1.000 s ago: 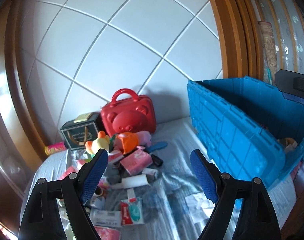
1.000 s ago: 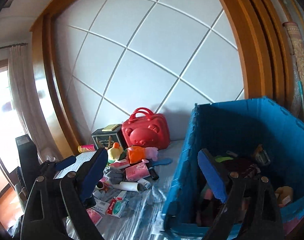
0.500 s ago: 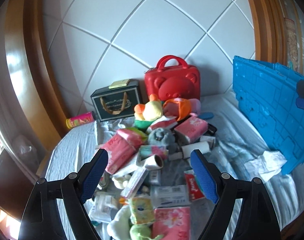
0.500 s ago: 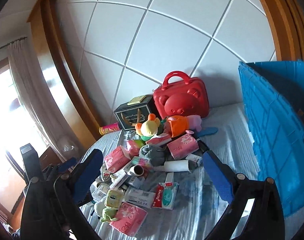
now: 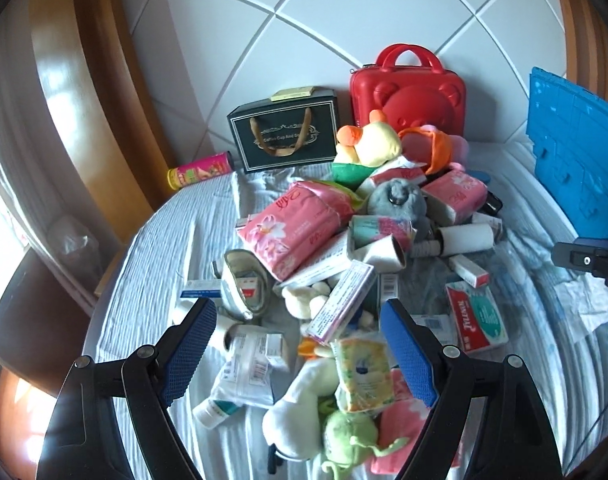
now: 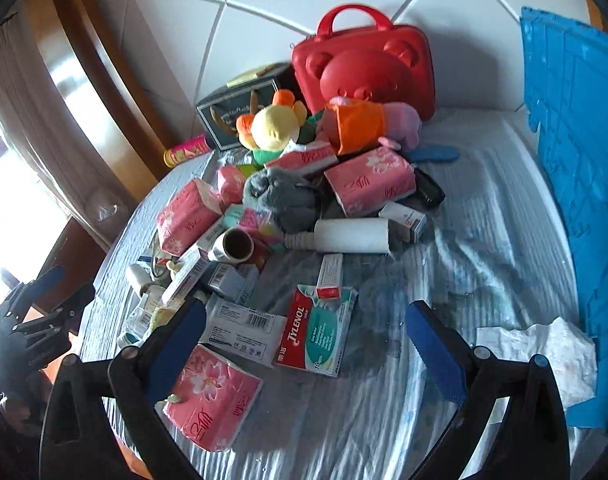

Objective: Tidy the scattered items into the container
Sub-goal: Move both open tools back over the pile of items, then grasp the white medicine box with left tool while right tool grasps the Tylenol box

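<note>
On the bed, the pile (image 5: 344, 264) lies left of the blue crate (image 6: 576, 168). Both the left gripper (image 5: 298, 340) and right gripper (image 6: 304, 328) hang spread and empty. Best to pick rigid cartons like the Tylenol box (image 6: 318, 330) squarely; soft tissue packs (image 6: 212, 396) and plush (image 5: 368, 140) will squash.

Left claw (image 5: 296, 344) spread wide above scattered items (image 5: 344, 248), blue container (image 5: 576, 152) right

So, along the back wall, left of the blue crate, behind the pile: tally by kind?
red bear case: 1
black gift bag: 1
pink canister, lying on its side: 1
Total: 3
</note>
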Available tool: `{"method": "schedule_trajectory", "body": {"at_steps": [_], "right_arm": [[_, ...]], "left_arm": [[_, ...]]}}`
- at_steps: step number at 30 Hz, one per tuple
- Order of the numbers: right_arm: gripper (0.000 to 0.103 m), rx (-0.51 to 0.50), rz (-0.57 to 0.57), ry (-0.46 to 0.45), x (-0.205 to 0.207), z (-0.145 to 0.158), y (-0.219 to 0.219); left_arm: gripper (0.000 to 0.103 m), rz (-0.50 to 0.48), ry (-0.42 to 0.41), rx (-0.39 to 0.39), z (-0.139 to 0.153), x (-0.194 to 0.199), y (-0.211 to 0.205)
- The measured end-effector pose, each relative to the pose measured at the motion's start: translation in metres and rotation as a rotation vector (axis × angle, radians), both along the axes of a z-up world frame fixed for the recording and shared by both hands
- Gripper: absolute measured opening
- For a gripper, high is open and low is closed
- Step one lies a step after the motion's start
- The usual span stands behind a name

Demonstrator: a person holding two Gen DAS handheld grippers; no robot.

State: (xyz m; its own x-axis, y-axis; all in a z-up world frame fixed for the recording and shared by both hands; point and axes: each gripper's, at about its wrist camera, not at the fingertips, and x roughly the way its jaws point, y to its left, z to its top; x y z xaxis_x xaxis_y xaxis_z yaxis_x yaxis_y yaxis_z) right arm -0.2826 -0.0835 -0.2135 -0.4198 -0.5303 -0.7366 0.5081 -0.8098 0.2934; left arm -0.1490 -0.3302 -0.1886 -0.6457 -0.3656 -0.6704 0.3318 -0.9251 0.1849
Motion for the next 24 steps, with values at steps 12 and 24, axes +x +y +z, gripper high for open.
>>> {"method": "schedule_trajectory", "body": {"at_steps": [12, 24], "right_arm": [[0.101, 0.125, 0.054, -0.069, -0.027, -0.054, -0.047], [0.077, 0.36, 0.049, -0.15, -0.085, -0.109, -0.108]], "left_arm": [[0.085, -0.157, -0.17, 0.061, -0.055, -0.059, -0.016], [0.085, -0.345, -0.277, 0.14, -0.09, -0.107, -0.04]]}}
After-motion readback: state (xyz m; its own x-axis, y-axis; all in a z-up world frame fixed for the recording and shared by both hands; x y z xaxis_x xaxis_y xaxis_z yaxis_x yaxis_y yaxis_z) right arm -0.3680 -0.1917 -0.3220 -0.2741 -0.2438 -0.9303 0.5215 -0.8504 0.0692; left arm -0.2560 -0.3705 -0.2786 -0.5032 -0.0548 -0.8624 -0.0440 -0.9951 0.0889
